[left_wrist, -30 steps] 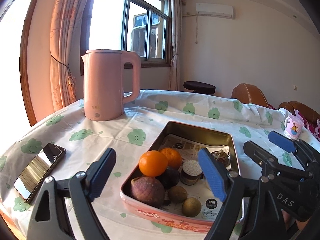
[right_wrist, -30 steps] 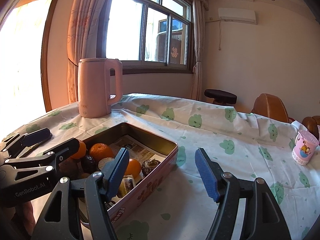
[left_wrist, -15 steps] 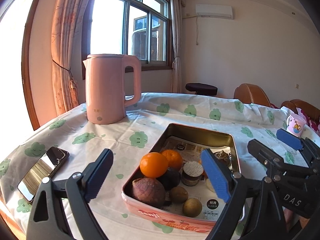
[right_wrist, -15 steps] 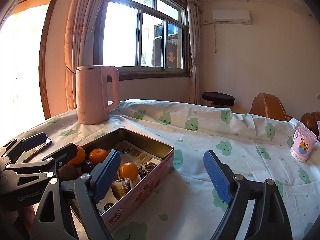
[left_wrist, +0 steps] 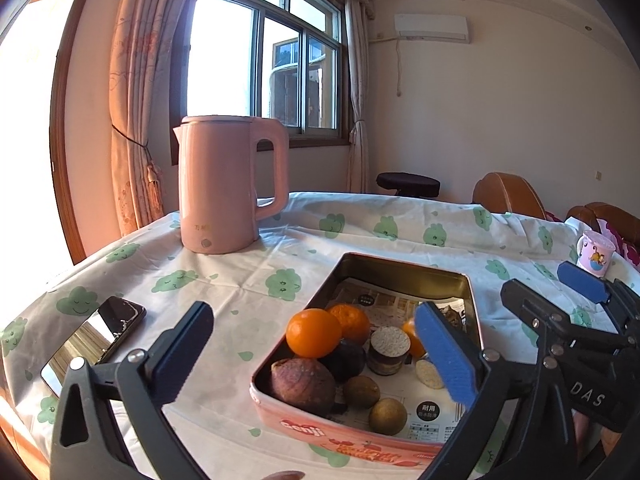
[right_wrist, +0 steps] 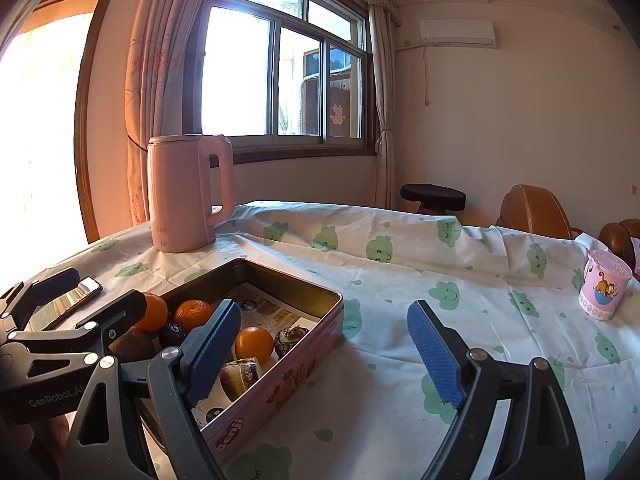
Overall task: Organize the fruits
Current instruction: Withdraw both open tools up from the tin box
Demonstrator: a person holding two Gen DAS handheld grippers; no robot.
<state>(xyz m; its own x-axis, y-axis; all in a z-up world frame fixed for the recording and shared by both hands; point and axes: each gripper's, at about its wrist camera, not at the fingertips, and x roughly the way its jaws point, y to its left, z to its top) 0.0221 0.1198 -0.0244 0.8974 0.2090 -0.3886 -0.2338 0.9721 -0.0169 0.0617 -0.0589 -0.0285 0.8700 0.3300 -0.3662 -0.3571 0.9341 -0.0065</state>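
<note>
Above the table (left_wrist: 248,280), both grippers have risen and drawn back a little over the last second, so the tin (left_wrist: 400,270) now sits lower and smaller in each view. Left gripper (left_wrist: 316,344) and right gripper (right_wrist: 324,350) both hang spread wide, holding nothing. The fruit lies inside the tin, none on the cloth. That fits either a pause before sorting or a retreat after it.

Counted in the tin: three oranges (left_wrist: 313,333), one large brownish fruit (left_wrist: 303,385), one dark round fruit (left_wrist: 344,360), two small brown ones (left_wrist: 387,416), one jar (left_wrist: 389,350), plus wrapped snacks (right_wrist: 240,374). Outside it: one kettle (left_wrist: 224,184), one phone (left_wrist: 94,342), one cup (right_wrist: 604,286).
</note>
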